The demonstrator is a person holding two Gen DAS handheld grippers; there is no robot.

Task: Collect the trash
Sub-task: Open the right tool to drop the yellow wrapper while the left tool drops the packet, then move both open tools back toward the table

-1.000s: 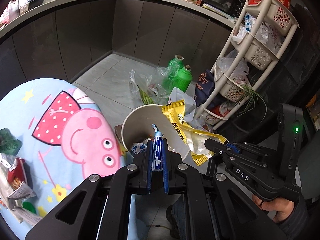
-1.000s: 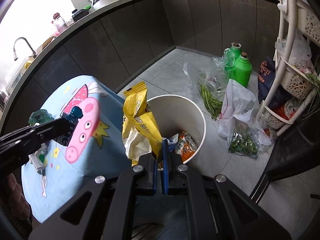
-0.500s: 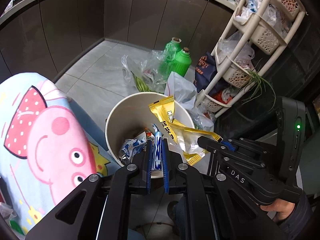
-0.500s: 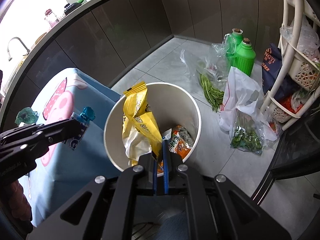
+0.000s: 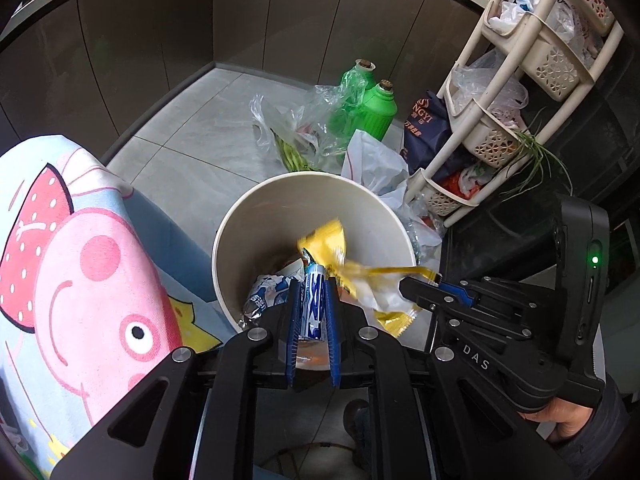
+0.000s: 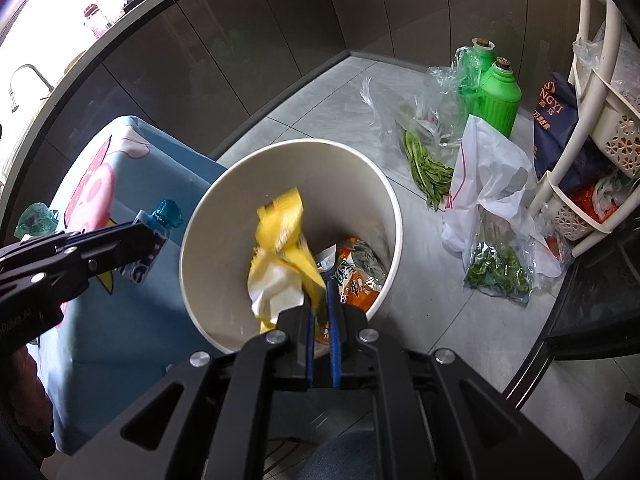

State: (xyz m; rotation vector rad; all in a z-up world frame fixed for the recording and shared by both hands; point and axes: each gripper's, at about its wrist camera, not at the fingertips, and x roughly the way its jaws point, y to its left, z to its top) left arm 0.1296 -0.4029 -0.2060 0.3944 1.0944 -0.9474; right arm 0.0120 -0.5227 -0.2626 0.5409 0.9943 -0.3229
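A round cream trash bin (image 5: 256, 208) (image 6: 224, 184) stands on the floor beneath both grippers, with several wrappers lying at its bottom. My left gripper (image 5: 314, 284) (image 6: 148, 224) is shut on a blue-and-white wrapper (image 5: 314, 304) (image 6: 164, 212), held upright near the bin's left rim. My right gripper (image 6: 320, 292) (image 5: 408, 284) hangs over the bin and its jaws are opening. A yellow snack wrapper (image 6: 280, 224) (image 5: 328, 244) is blurred and sagging into the bin, one corner still between the parted pads.
A table with a pink cartoon pig cloth (image 5: 80, 280) borders the bin on the left. Two green bottles (image 5: 380, 108), plastic bags of greens (image 6: 496, 268) and a cream basket rack (image 5: 500, 128) crowd the floor to the right. Dark cabinets curve behind.
Both grippers have sunk toward the bin, which now looks larger. The yellow wrapper has dropped lower into the bin and turned blurry as the right pads part. The left grip is unchanged.
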